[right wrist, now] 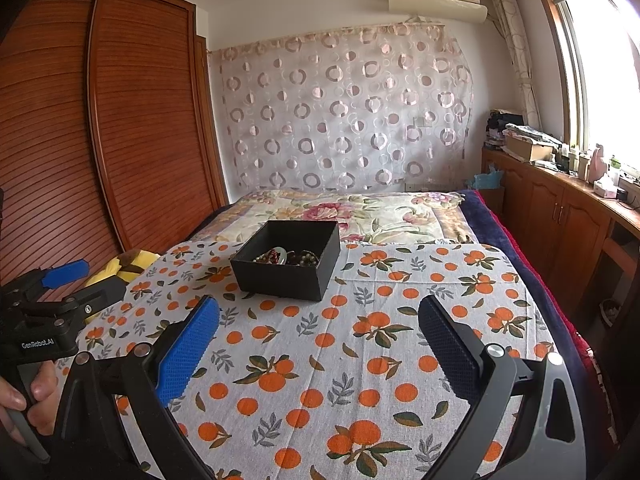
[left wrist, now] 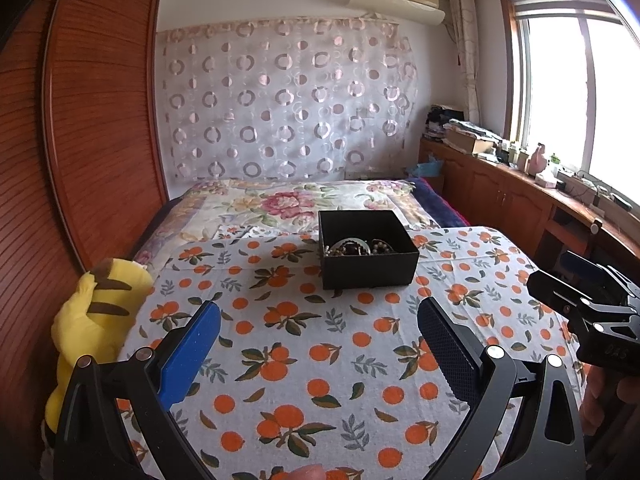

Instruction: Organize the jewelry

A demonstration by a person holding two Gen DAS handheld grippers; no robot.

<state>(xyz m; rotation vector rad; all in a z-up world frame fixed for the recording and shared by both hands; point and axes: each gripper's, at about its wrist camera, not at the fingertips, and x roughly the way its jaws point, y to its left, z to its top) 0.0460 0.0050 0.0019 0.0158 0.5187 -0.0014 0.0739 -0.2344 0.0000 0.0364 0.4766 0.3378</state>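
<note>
Black jewelry box (left wrist: 368, 254), lidless, on the orange-print cloth (left wrist: 304, 344), far centre; beaded bracelets (left wrist: 358, 247) heaped inside. Left tool (left wrist: 318, 332) and right tool (right wrist: 318, 330) both spread wide, empty, near side. Yellow plush (left wrist: 96, 312) at left edge.

Jewelry (left wrist: 358, 247) lies in the box (left wrist: 368, 270) on the far tabletop (left wrist: 304, 344); plush toy (left wrist: 94, 312) left, bed (left wrist: 280, 204) behind.
</note>
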